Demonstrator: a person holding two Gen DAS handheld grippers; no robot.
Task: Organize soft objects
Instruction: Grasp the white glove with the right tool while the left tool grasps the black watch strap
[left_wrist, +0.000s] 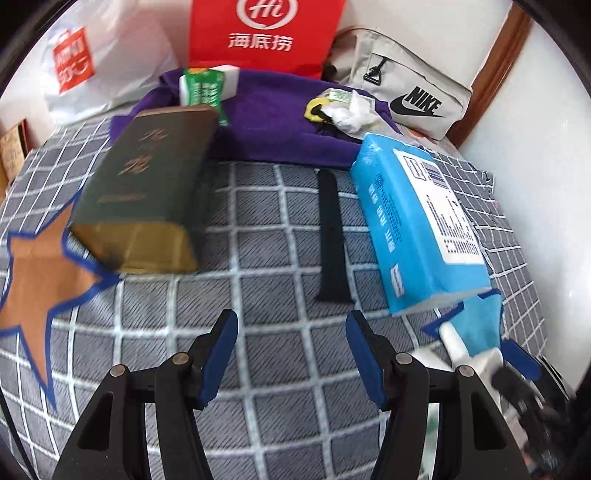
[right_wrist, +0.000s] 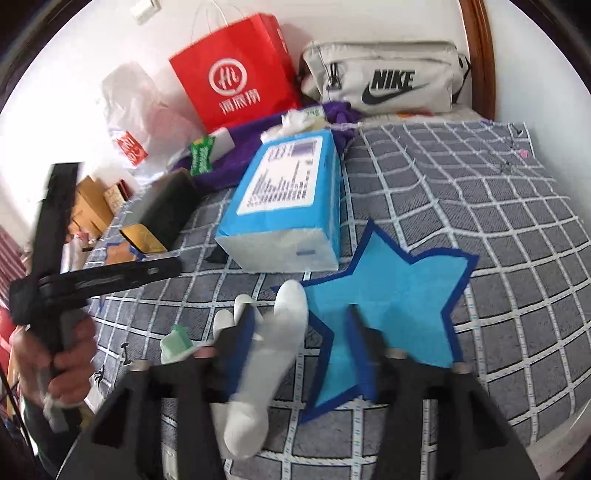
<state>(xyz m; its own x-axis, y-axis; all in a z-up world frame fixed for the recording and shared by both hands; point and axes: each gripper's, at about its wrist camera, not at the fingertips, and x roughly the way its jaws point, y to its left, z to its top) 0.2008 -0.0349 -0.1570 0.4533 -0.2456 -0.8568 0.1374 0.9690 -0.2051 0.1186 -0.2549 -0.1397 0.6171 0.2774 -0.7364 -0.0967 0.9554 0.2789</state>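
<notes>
Grey pouch reads NIKE; red paper bag bears "Hi" logo, Chinese characters. Left gripper low over checked quilt, jaws wide apart, empty. Right gripper blurred, jaws open, white sock between them, not clamped. Blue tissue pack lies just beyond blue paper star. Orange star beside dark green box

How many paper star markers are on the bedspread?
2: an orange star at the left beside the dark box, and a blue star under the right gripper. More may be hidden.
</notes>
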